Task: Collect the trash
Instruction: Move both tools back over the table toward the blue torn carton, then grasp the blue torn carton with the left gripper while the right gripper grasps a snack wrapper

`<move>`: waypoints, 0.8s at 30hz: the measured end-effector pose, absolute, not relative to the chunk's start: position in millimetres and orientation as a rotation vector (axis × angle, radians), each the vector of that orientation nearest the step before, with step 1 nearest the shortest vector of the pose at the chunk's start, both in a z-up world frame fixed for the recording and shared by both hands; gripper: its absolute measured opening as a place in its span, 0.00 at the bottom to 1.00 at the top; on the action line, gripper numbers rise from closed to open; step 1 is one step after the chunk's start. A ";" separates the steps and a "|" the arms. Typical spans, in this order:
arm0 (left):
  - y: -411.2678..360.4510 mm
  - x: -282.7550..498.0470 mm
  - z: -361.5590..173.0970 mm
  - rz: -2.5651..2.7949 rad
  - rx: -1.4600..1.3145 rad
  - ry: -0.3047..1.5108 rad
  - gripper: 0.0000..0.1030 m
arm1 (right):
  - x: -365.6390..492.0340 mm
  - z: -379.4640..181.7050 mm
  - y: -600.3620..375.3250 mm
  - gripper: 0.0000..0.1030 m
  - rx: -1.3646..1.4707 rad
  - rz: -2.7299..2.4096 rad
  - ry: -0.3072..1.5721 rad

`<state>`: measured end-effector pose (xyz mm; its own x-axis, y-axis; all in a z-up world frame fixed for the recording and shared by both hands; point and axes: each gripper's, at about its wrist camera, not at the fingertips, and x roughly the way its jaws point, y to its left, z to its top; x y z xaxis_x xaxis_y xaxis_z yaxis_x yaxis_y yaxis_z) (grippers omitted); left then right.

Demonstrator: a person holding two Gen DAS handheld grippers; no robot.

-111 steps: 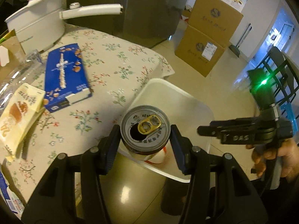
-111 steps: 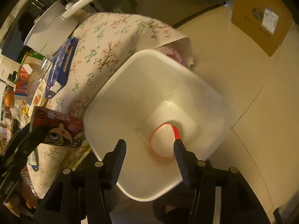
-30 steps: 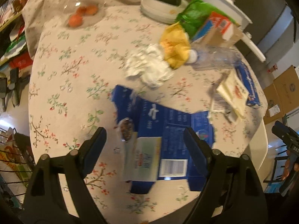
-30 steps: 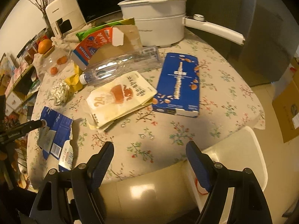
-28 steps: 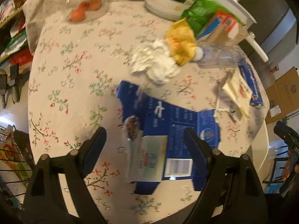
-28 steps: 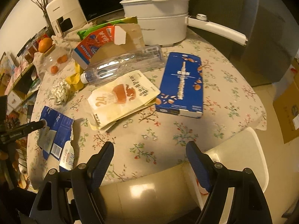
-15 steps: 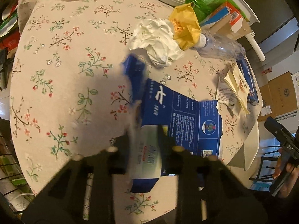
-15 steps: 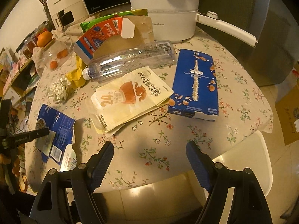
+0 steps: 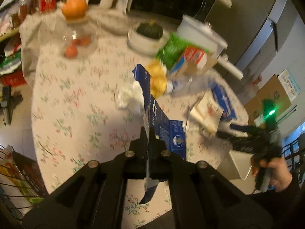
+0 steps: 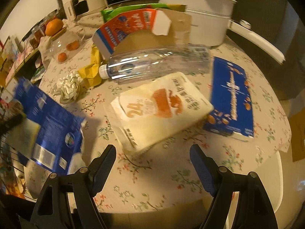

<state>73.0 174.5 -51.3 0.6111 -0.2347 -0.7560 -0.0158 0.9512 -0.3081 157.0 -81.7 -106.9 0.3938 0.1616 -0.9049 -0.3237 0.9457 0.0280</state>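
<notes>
A round bench (image 10: 152, 173) with a flowered cloth stands in a kitchen corner, and a white pot (image 10: 200, 9) with a long handle sits at its far edge. The left gripper (image 9: 147, 133) has just been closing its fingers, and now they are pressed together on the edge of a flattened blue carton (image 9: 162, 122), which is lifted off the cloth and stands up on its side. In the right wrist view this blue carton (image 10: 49, 122) hangs far to the left of the pot, blurred. The right gripper (image 10: 152, 164) has its fingers wide apart with nothing between them, above the cloth on the near side of a cream snack pouch (image 10: 160, 110). The pouch lies in front of the pot, and a clear plastic bottle (image 10: 152, 64) lies on its side between the pot and the pouch. A blue biscuit box (image 10: 230, 97) lies just right of the pouch. A crumpled white paper (image 10: 68, 87) and a yellow wrapper (image 10: 89, 72) lie left of the bottle. A torn orange box (image 10: 133, 30) leans just left of the pot. The white bin (image 10: 274, 190) stands below the bench edge, on the pot's side.
</notes>
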 end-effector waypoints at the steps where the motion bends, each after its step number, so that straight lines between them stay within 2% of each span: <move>1: 178.0 72.0 -46.7 -0.125 -0.301 0.891 0.01 | 158.4 -108.8 -77.6 0.79 -0.173 0.314 1.126; 6: 193.5 71.8 -32.6 -0.102 -0.341 0.823 0.01 | 167.3 -120.3 -55.0 0.79 -0.237 0.317 1.121; 15: 193.4 76.6 -38.0 -0.062 -0.353 0.837 0.01 | 190.2 -141.1 -42.7 0.78 -0.260 0.304 1.140; 16: 192.9 77.0 -38.5 -0.061 -0.352 0.839 0.01 | 191.5 -141.3 -43.1 0.74 -0.248 0.308 1.143; 17: 192.8 77.4 -39.2 -0.061 -0.352 0.841 0.01 | 193.5 -140.7 -44.2 0.65 -0.229 0.317 1.147; 21: 191.2 79.3 -40.6 -0.062 -0.355 0.849 0.01 | 196.5 -134.7 -45.9 0.39 -0.185 0.370 1.151; 23: 189.1 79.6 -40.1 -0.065 -0.355 0.849 0.01 | 195.8 -128.8 -46.2 0.14 -0.165 0.394 1.150; 24: 188.2 79.4 -39.8 -0.068 -0.353 0.848 0.01 | 194.8 -125.4 -46.7 0.10 -0.159 0.397 1.144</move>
<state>79.4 188.2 -39.8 0.6627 -0.1980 -0.7222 -0.0813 0.9397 -0.3322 194.8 -46.7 -125.4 0.3535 0.2254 -0.9079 -0.3861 0.9192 0.0778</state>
